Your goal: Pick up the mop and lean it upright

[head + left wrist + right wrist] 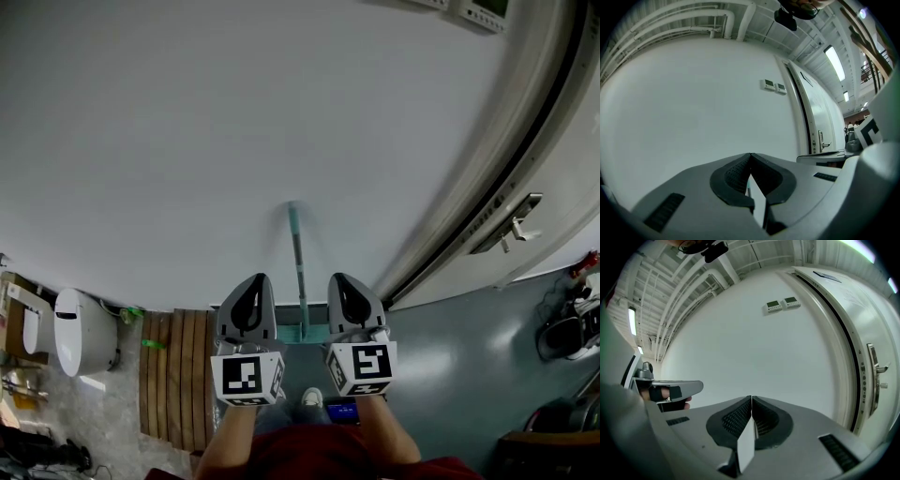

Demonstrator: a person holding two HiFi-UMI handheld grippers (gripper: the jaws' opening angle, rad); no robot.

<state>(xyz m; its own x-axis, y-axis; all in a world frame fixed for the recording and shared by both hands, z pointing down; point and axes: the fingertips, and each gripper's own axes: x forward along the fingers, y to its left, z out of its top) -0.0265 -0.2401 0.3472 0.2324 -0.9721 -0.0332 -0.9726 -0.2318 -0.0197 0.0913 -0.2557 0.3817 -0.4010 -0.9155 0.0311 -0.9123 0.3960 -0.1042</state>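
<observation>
Two grippers: held level and side by side on bare forearms, both aimed at the wall, each with its marker cube nearest the person.
Left gripper (254, 279): jaws brought together, tips meeting, nothing between the ribbed pads (737, 174); a thin sliver of teal shows through the slit behind the tips.
Right gripper (340, 279): jaws fully closed, pads pressed to each other, empty; the left gripper shows at its view's left edge.
Shoe (312, 397): on the grey floor (450, 375), below and between the grippers.
Wooden slat mat (178, 375): on the floor to the left, with a white rounded bin (80, 330) further left.
Mop (297, 253): upright between the two grippers and apart from both; its head (302, 330) sits at the foot of the wall and the teal handle runs up along it.
Wall (234, 112): plain white, filling most of every view.
Door (562, 206): to the right of the mop, with a lever handle (514, 228).
Small panels (783, 303): two, side by side, high on the wall near the door frame.
</observation>
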